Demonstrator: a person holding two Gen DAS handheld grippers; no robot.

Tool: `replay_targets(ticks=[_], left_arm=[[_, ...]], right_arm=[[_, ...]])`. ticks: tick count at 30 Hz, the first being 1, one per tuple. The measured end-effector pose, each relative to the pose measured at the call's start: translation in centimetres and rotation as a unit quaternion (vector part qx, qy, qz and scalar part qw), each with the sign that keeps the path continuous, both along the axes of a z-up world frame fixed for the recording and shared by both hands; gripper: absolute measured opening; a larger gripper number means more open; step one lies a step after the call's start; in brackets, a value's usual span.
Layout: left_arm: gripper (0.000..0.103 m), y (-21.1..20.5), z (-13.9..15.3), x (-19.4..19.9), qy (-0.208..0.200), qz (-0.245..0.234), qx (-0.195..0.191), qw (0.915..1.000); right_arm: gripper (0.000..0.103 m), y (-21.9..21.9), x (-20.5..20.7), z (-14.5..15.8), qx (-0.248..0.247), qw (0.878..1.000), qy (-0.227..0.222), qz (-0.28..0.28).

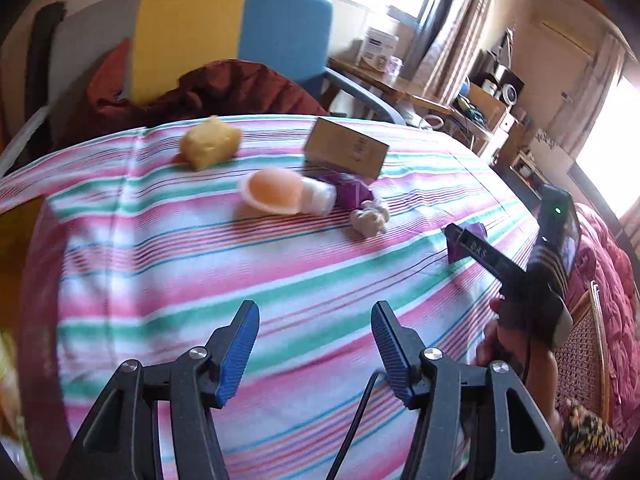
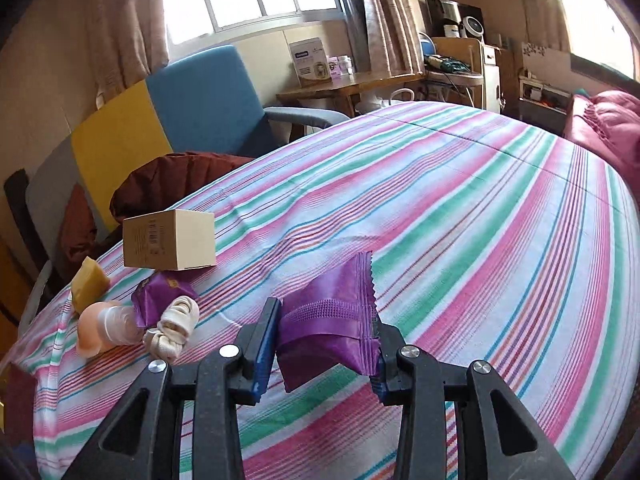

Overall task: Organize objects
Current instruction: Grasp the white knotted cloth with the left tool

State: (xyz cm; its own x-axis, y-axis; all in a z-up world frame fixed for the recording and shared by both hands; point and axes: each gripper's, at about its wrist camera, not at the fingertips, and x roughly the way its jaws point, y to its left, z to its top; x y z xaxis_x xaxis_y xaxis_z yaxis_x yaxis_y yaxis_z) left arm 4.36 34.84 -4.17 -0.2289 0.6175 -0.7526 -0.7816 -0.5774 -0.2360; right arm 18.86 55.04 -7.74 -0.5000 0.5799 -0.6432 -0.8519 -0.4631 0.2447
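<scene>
Striped bedsheet (image 2: 460, 208) | right gripper (image 2: 320, 344) clamps a purple packet (image 2: 328, 320) (held above the sheet, it seems) | left gripper (image 1: 316, 344) jaws wide, nothing between | cardboard box (image 2: 168, 244) well apart

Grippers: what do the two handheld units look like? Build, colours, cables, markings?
Both match: black angular plastic frames with triangular cutouts, silver round pivot screws and blue ribbed pads on the fingers. On the left gripper a thin black cable runs up between the arms. The left wrist view shows the right gripper side-on, with white lettering on a finger and a green indicator light on the body. No sleeves clearly visible.
</scene>
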Motion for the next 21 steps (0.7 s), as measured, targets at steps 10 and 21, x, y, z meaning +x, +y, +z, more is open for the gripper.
replay_targets(ticks=[10,21], left_arm=[[0.059,10.8,-3.2,-1.7,-0.008,-0.061,-0.043,0.9972],[0.048,14.8,-4.8,-3.5,-0.034,-0.055,-0.030,0.9975]], right_arm=[[0.040,0.9,0.5,-1.3,-0.034,0.999,0.023,-0.009],[0.040,1.0,0.6,-1.6,-0.034,0.999,0.033,-0.014]])
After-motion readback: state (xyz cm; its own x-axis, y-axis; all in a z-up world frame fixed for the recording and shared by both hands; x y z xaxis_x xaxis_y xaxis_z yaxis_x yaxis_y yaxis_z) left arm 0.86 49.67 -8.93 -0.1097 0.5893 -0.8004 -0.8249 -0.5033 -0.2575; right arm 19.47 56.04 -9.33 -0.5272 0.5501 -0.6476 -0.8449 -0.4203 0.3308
